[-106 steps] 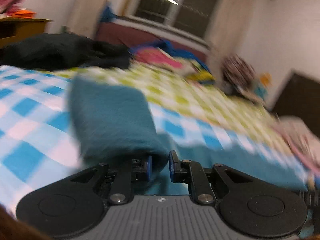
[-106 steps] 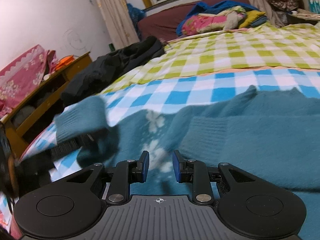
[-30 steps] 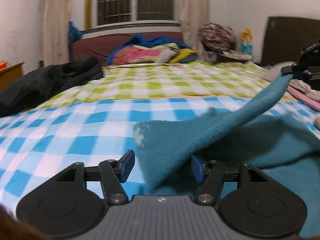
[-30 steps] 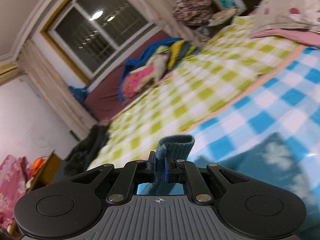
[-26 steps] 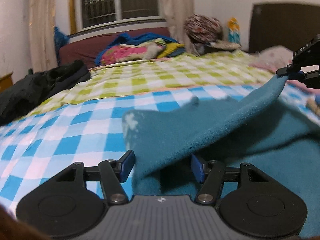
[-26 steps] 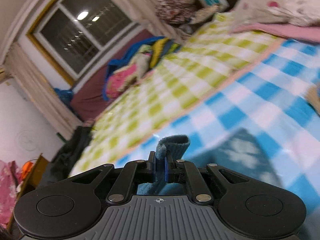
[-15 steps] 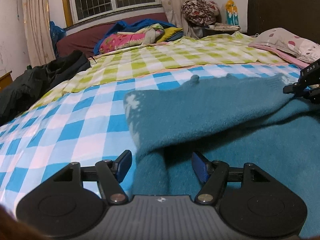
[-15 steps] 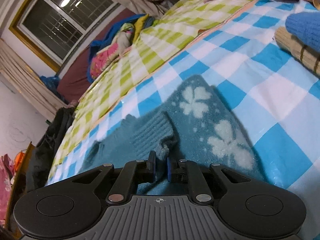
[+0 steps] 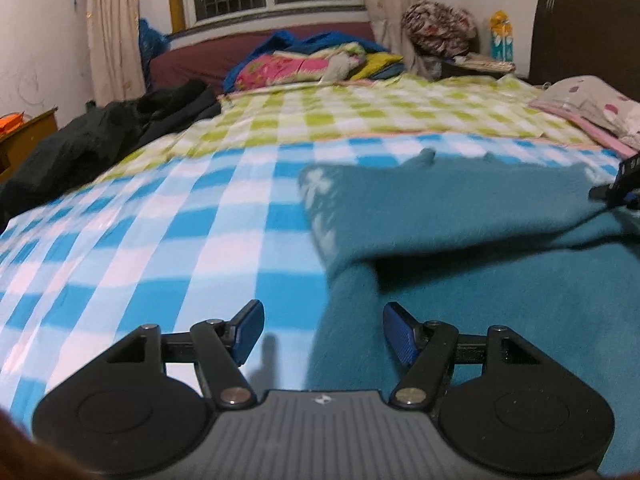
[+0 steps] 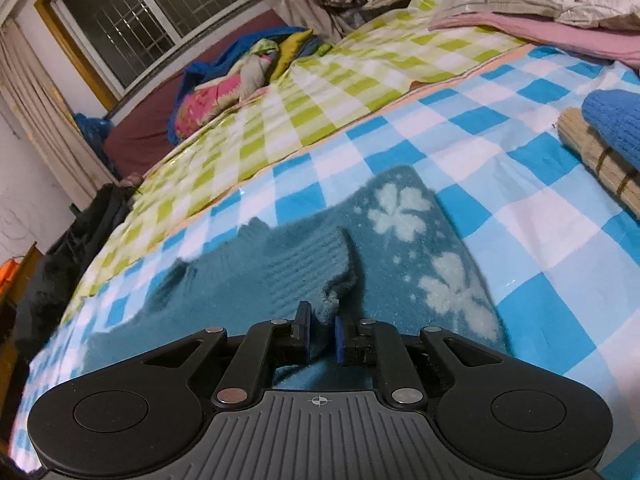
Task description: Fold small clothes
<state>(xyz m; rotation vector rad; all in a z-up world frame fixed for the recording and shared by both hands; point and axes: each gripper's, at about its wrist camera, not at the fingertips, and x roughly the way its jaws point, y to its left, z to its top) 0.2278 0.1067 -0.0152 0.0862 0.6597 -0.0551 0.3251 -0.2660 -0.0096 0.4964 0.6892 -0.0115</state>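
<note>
**On the Bed: Sleeve Laid Across Sweater, Right Tool Clamped on the Cuff**

On the blue-checked sheet (image 9: 168, 240) we find a teal sweater (image 9: 520, 300) lying flat, one sleeve (image 10: 288, 272) drawn across its body. We judge this to be the sleeve-in fold, nearly set down.

The right gripper (image 10: 321, 338) is nearly closed, its jaws pinching the ribbed cuff (image 10: 334, 294). We judge the grip is kept so the sleeve lands straight and does not spring back. The left gripper (image 9: 323, 332) stands wide open, holding nothing, low over the sweater's near left edge, one finger over the sheet and one over the knit.

The sweater's white-flower panel (image 10: 424, 248) marks its right edge in the right view. A folded blue knit (image 10: 612, 124) on a tan striped bundle (image 10: 596, 160) lies well apart to the right. To the left, bare sheet runs as far as a dark jacket (image 9: 104, 136), leaving room there. A green-checked cover (image 9: 380, 116) lies beyond, unobstructed.
</note>
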